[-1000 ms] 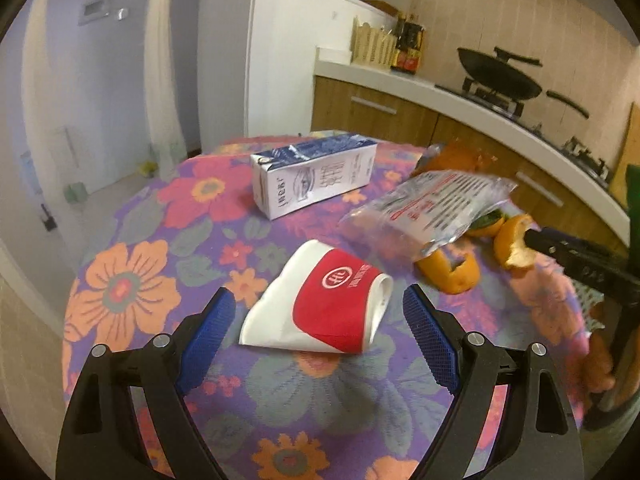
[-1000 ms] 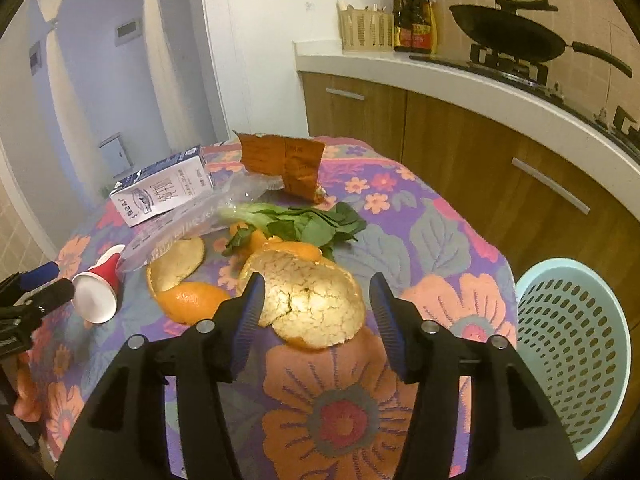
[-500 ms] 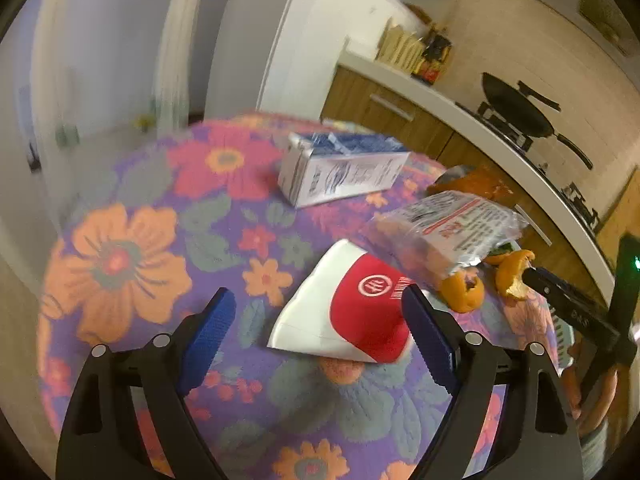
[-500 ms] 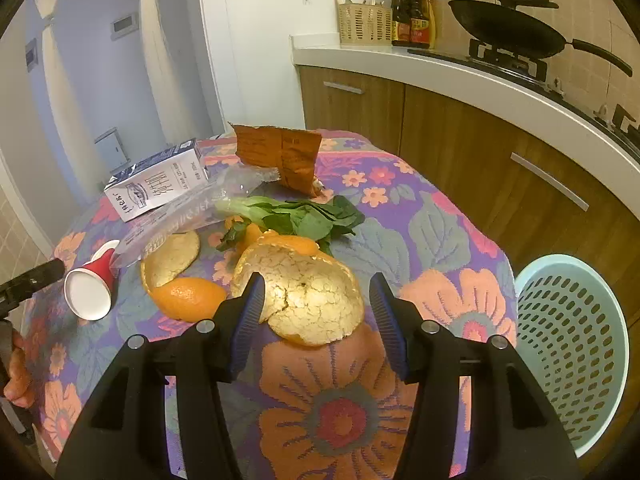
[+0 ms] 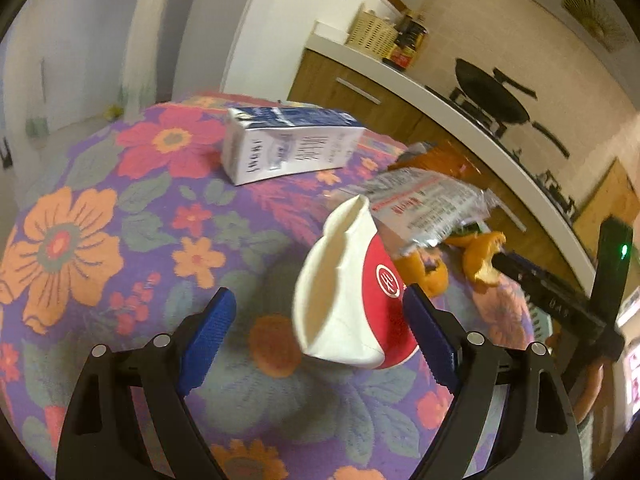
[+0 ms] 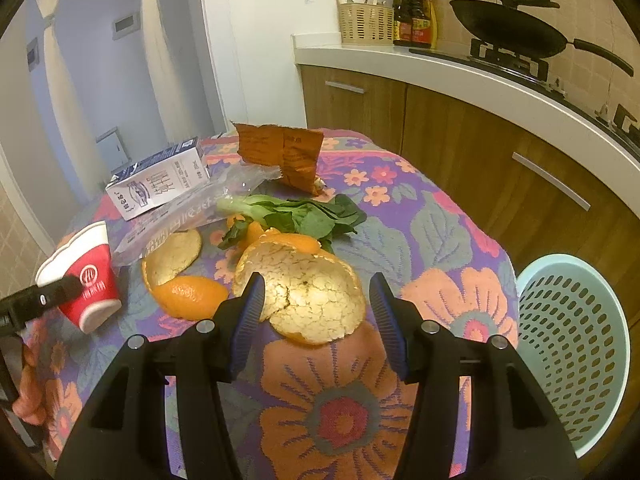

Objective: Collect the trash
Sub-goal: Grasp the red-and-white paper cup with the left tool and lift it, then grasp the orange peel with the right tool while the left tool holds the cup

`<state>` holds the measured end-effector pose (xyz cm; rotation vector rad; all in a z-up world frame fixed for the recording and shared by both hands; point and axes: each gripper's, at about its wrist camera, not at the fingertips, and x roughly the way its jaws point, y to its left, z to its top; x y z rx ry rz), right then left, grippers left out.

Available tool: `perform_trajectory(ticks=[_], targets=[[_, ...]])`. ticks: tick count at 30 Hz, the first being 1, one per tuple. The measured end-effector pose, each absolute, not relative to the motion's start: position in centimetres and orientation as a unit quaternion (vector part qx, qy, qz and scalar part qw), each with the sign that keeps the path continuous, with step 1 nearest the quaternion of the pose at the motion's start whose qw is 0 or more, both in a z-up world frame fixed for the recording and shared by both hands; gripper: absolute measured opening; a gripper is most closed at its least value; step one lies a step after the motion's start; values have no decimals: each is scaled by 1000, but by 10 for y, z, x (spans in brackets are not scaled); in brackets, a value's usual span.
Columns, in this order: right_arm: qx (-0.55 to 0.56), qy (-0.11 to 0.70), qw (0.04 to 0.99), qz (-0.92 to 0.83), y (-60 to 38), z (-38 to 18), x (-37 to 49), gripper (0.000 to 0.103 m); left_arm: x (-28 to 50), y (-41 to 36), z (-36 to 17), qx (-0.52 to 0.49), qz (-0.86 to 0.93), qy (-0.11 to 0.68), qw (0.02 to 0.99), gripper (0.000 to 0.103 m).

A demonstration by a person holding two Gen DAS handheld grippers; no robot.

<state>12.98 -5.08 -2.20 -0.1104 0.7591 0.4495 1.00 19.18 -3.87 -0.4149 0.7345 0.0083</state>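
A crushed red and white paper cup [image 5: 348,288] stands tipped on the floral tablecloth [image 5: 100,208], leaning against the right finger of my open left gripper [image 5: 320,332]. It also shows in the right wrist view [image 6: 86,276], with the left gripper's finger touching it. My right gripper [image 6: 316,312] is open around a large orange peel [image 6: 308,300]. More peel [image 6: 180,268], a clear plastic wrapper [image 6: 188,212], a blue and white milk carton [image 6: 160,184], leafy greens [image 6: 304,212] and a torn orange packet [image 6: 284,152] lie on the table.
A light blue perforated waste basket [image 6: 576,352] stands on the floor to the right of the table. A kitchen counter [image 6: 480,76] with a wok, bottles and a small basket runs behind. The table edge is near on the right.
The paper cup has been tipped up from lying flat and now leans against the left gripper's right finger. The left gripper has swung and tilted. The right gripper has hardly moved.
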Motion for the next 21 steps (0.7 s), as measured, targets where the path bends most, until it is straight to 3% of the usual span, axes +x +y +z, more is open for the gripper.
perform_trajectory(ticks=[1,5,6,19,20,21], targets=[[-51,367,903,218,-52,-22,130,51,9,187,-37,-195,2,353,915,76],[-42,370,901,224,-55,-21,131,51,9,178,-33,-197,-37,342,918,36],[-39,371,900,227,-56,-21,132,51,9,175,-32,-195,-43,341,919,33],[-43,426,876,220,-51,-33,158,51,-8,180,-16,-196,-28,309,930,28],[-42,435,872,221,-50,-36,160,49,-11,182,-13,-197,-26,305,931,28],[-42,440,869,224,-49,-38,161,34,-13,182,-10,-195,-24,302,933,28]])
